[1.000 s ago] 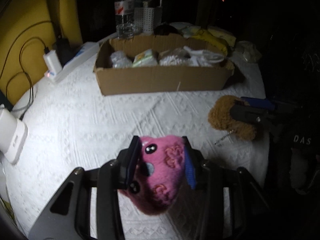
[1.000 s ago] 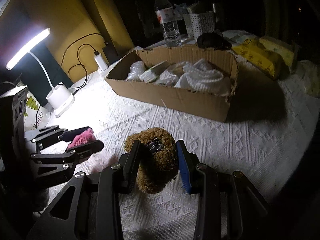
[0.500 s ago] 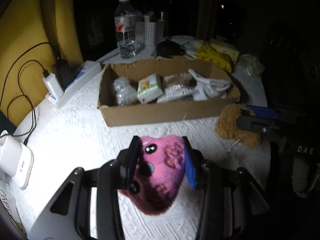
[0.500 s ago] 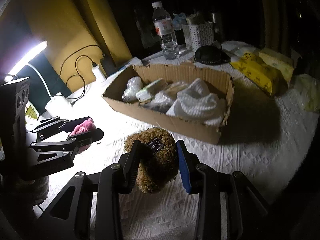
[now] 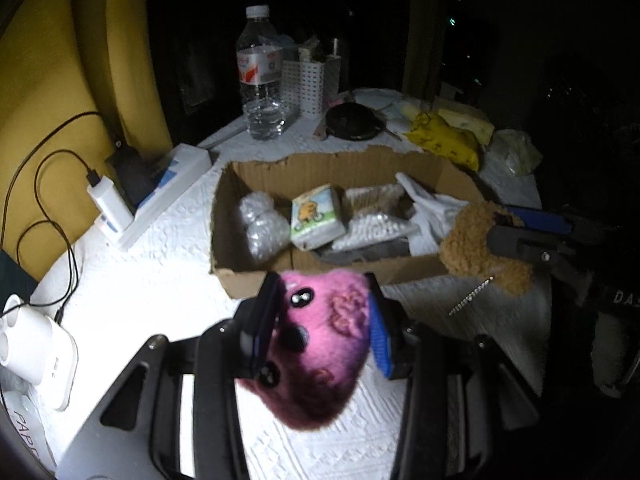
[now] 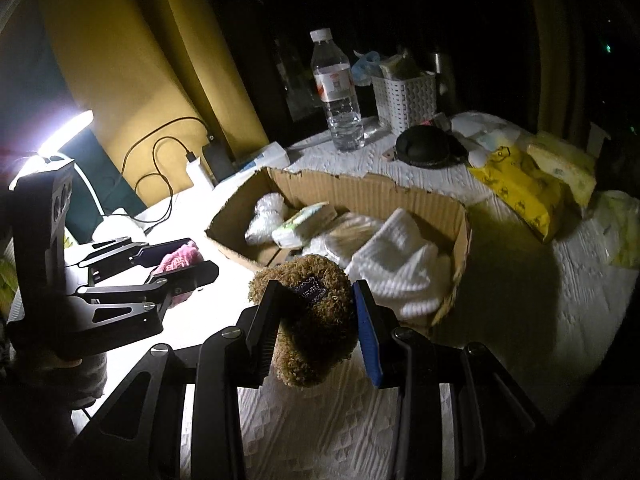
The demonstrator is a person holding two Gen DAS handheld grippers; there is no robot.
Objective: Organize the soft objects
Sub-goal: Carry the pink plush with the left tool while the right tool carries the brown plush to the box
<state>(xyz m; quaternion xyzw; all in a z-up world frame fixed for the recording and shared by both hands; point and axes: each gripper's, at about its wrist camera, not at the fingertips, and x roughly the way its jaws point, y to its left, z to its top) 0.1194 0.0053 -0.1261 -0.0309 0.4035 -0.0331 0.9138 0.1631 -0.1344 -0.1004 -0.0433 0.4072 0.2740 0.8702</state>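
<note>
My left gripper (image 5: 324, 328) is shut on a pink plush toy (image 5: 320, 356) with black bead eyes and holds it above the white cloth, just in front of the cardboard box (image 5: 256, 276). My right gripper (image 6: 316, 324) is shut on a brown curly plush toy (image 6: 312, 332) with a dark label, held at the box's near edge (image 6: 460, 264). In the left wrist view the brown toy (image 5: 476, 244) hangs at the box's right corner. In the right wrist view the left gripper (image 6: 176, 256) with the pink toy (image 6: 176, 260) is to the left. The box holds white soft items and a tissue pack (image 5: 316, 216).
A water bottle (image 5: 260, 76) and white basket (image 6: 404, 96) stand behind the box. A black pouch (image 6: 424, 146) and yellow packs (image 6: 524, 188) lie at the back right. A power strip with chargers (image 5: 152, 196) and a lit desk lamp (image 6: 64, 132) are on the left.
Both grippers have lifted their toys and moved forward toward the box; the box now looks closer and is seen more from above.
</note>
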